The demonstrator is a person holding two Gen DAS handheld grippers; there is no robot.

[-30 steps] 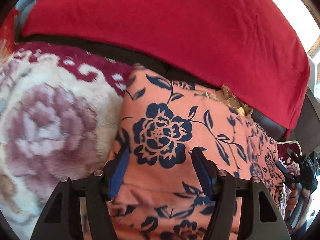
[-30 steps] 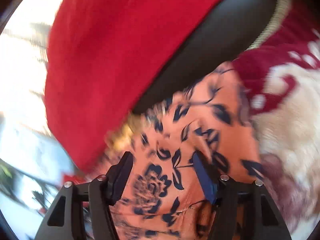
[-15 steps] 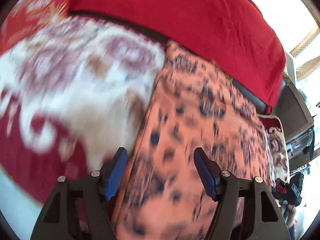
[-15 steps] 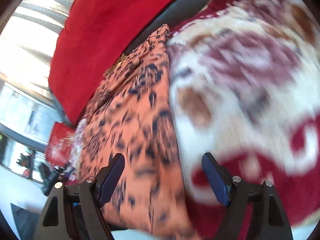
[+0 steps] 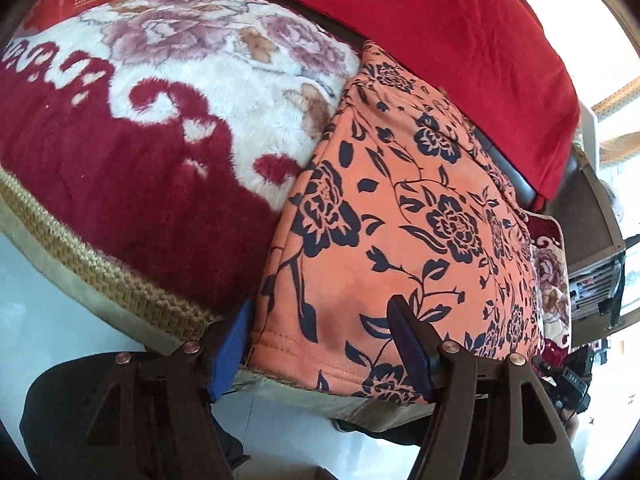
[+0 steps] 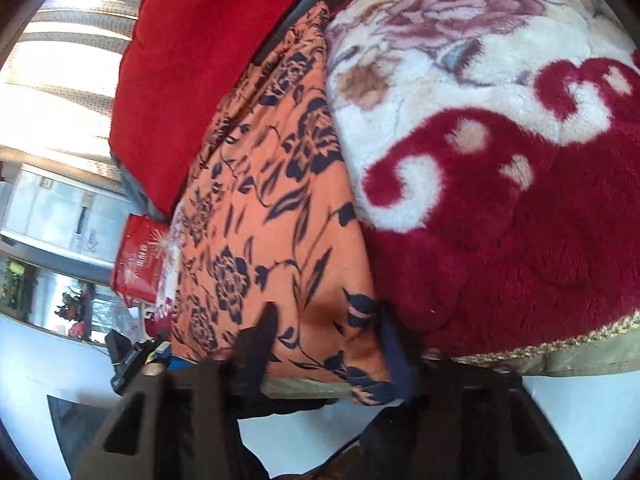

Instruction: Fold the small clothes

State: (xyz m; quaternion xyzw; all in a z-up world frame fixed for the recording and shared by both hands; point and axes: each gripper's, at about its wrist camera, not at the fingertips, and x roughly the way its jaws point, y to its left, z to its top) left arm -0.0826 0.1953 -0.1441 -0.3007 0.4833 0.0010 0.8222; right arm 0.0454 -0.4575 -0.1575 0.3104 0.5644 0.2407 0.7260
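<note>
In your left wrist view, the plush seat cover [image 5: 168, 120], dark red and cream with pink roses and a braided gold hem, fills the left half. Just to its right lies the orange floral garment [image 5: 400, 216], folded into a long panel that runs from the front edge of the seat back to the red blanket [image 5: 420, 32] draped over the backrest. Your left gripper [image 5: 320, 340] sits at the garment's near hem corner with its fingers spread wide: the left blue pad is at the hem's outer edge against the seat cover, the right pad rests on top of the cloth. It is not pinching anything. At the far right edge your other gripper shows, small and dark.

In your right wrist view, the red blanket [image 6: 208, 60] is at upper left, with a red printed bag [image 6: 140, 264] below it. The orange floral garment [image 6: 272, 216] runs down the middle, and the plush seat cover [image 6: 500, 160] takes the right. Your right gripper [image 6: 328, 344] straddles the garment's near corner, fingers also spread, one over the cloth and one beside its edge, gripping nothing.
</note>
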